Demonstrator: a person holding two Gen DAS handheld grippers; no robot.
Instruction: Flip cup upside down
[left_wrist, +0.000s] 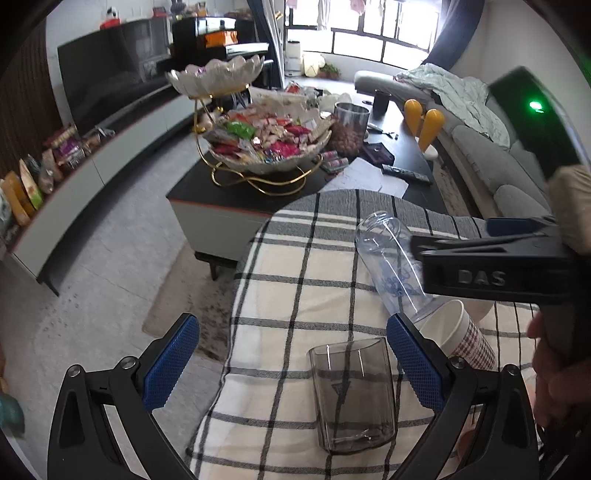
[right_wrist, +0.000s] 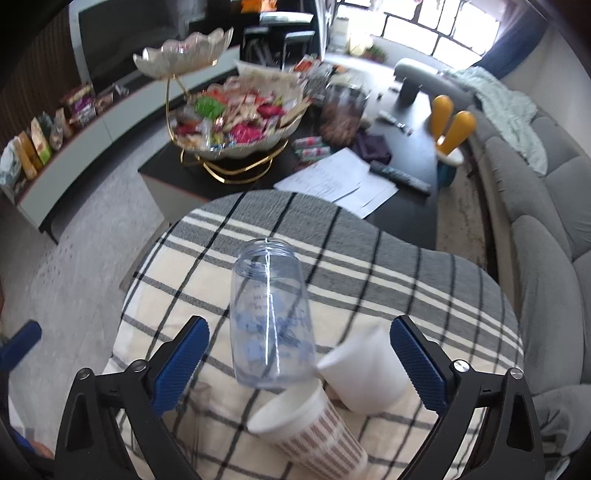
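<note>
A smoky grey clear cup (left_wrist: 352, 395) stands upright on the plaid cloth (left_wrist: 295, 295), between the fingers of my open left gripper (left_wrist: 291, 358). A clear bluish bottle-shaped cup (right_wrist: 269, 321) stands upright, mouth up; it also shows in the left wrist view (left_wrist: 391, 266). A patterned paper cup (right_wrist: 310, 424) stands in front of it and a plain white cup (right_wrist: 365, 373) to its right. My right gripper (right_wrist: 301, 360) is open above these, fingers to either side of the bluish cup. The right gripper's body (left_wrist: 495, 266) crosses the left wrist view.
Behind the clothed table stands a dark coffee table (right_wrist: 406, 155) with a two-tier snack bowl (right_wrist: 236, 122), papers (right_wrist: 343, 181), a remote and yellow-handled items (right_wrist: 452, 129). A grey sofa (right_wrist: 535, 206) runs along the right. A TV cabinet (left_wrist: 92, 158) lines the left wall.
</note>
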